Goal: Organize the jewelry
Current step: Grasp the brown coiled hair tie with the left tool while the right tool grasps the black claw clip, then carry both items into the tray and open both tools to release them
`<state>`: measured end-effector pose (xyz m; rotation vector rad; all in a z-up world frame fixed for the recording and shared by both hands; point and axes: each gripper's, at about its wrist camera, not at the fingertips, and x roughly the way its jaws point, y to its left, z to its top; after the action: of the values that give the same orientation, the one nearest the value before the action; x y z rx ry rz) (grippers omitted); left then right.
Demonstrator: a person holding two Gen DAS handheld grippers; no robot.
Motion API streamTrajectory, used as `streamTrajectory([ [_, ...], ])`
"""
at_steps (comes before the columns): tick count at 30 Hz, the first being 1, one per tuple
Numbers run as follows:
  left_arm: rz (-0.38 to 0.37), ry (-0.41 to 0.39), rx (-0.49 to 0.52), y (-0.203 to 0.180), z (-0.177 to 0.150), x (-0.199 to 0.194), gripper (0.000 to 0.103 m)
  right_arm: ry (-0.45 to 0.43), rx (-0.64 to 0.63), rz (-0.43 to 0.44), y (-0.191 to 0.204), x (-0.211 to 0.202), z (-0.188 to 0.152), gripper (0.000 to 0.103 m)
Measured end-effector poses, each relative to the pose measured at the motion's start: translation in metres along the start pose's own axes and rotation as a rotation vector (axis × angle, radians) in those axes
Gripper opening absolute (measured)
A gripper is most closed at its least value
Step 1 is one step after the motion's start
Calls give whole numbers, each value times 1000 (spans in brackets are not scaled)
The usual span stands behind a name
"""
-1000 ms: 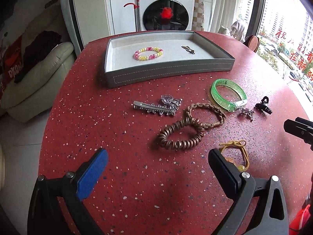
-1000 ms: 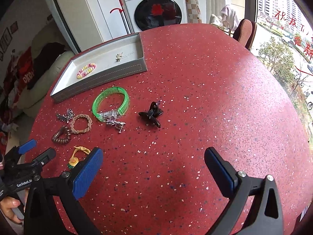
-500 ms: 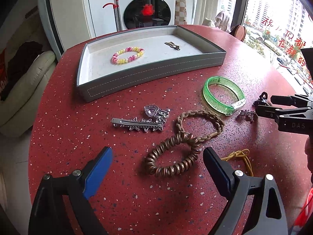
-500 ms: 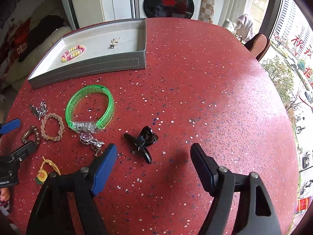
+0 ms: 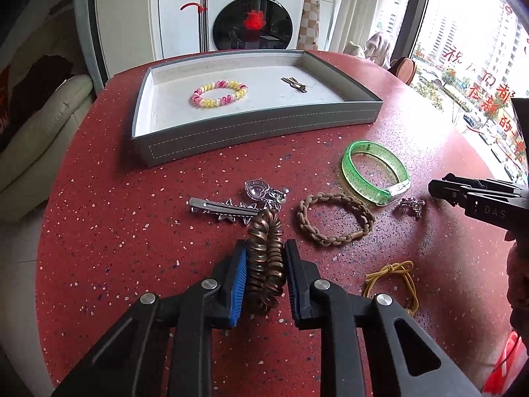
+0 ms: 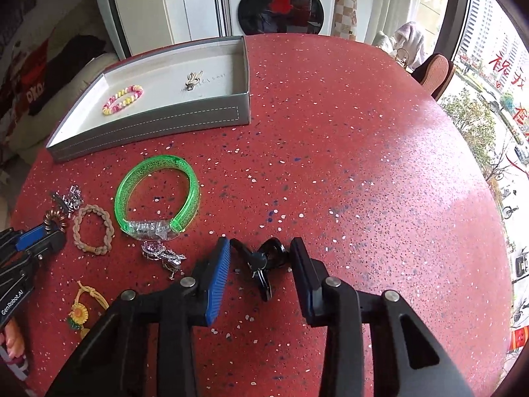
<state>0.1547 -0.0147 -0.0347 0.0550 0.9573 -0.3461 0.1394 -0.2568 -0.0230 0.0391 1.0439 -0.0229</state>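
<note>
Left gripper is closing, its pads already squeezing the coppery-brown spiral coil hair tie, which sits on the red speckled table just in front of the silver bar clip. Right gripper is closing too: the small black claw clip lies on the table between its jaws, and the right pad looks to touch it. The grey tray sits beyond.

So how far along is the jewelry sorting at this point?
Early. Done: only the pink-yellow bead bracelet and a small gold clip lie in the grey tray. In hand: the left claw is closing on the copper coil tie, the right claw around the black hair claw clip. Left: green bangle, braided band, silver barrette, brooch, yellow cord.
</note>
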Motion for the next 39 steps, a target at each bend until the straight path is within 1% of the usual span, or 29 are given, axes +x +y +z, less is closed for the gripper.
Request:
streamTrajectory([
  [3,-15,-18,-20,6,1,-9,40,-18,34,30,-5,-12,2,41],
  [7,-32,-49,-37,11,10,-24,41,-51,40,65,-3,-28,13,41],
  [13,-32,-121,-50,20,48,-42,41,-87,57,158,9,-39,51,41],
  [16,-5,-144,-65,28,73,-39,41,-98,54,194,21,-37,76,41],
  [21,22,-168,-112,41,113,-23,40,-106,24,214,42,-20,117,41],
  [23,50,-173,-130,45,127,-14,41,-98,24,227,48,-9,133,41],
  [28,86,-166,-171,54,155,17,41,-81,32,237,57,22,165,41],
  [32,107,-148,-187,58,169,42,41,-76,22,225,66,43,184,41],
  [39,145,-80,-155,59,178,86,41,-69,5,187,73,79,201,40],
])
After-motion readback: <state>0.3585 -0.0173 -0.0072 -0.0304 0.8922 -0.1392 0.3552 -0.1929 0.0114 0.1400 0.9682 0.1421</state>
